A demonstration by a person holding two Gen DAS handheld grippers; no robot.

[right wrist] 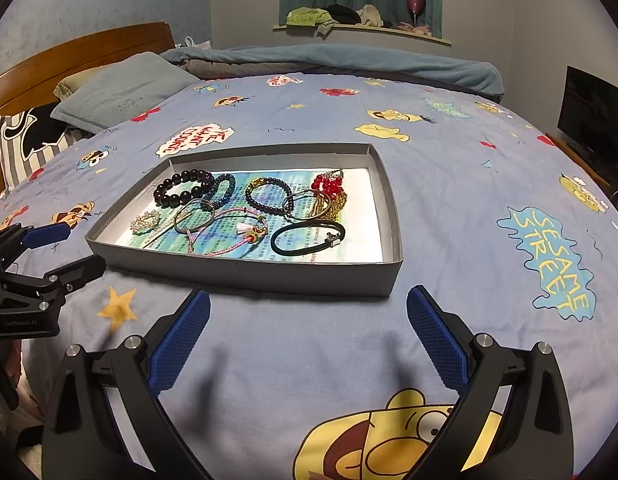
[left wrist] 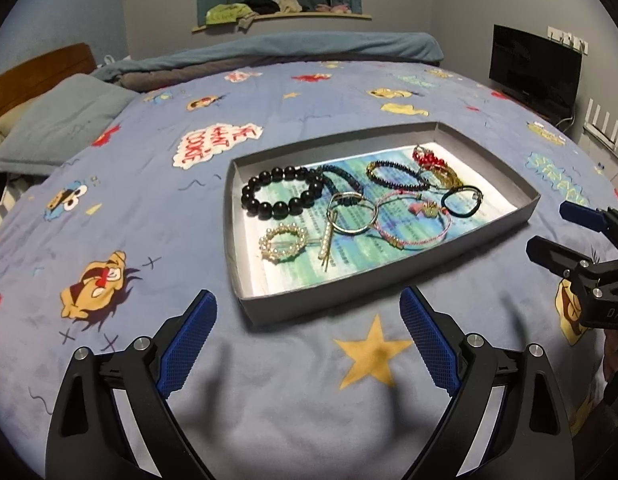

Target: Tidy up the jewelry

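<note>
A shallow grey box [left wrist: 245, 220] [right wrist: 309, 276] lies on the bed with several bracelets and hair ties in it. They include a black bead bracelet [left wrist: 283, 196] [right wrist: 181, 192], a pearl ring clip [left wrist: 283, 242], a pink cord bracelet [left wrist: 413, 220] [right wrist: 229, 236], a black hair tie [left wrist: 463, 200] [right wrist: 309, 238] and a red bead piece [left wrist: 429, 158] [right wrist: 329, 186]. My left gripper [left wrist: 309, 344] is open and empty, just in front of the box. My right gripper [right wrist: 309, 340] is open and empty too, and also shows at the right edge of the left wrist view [left wrist: 549, 232].
The blue cartoon bedspread [left wrist: 269, 392] [right wrist: 449, 200] spreads all around the box. Pillows [right wrist: 121, 92] and a wooden headboard [right wrist: 69, 56] lie far left, a folded blanket [right wrist: 349, 60] at the back, a dark screen [left wrist: 533, 64] at the right.
</note>
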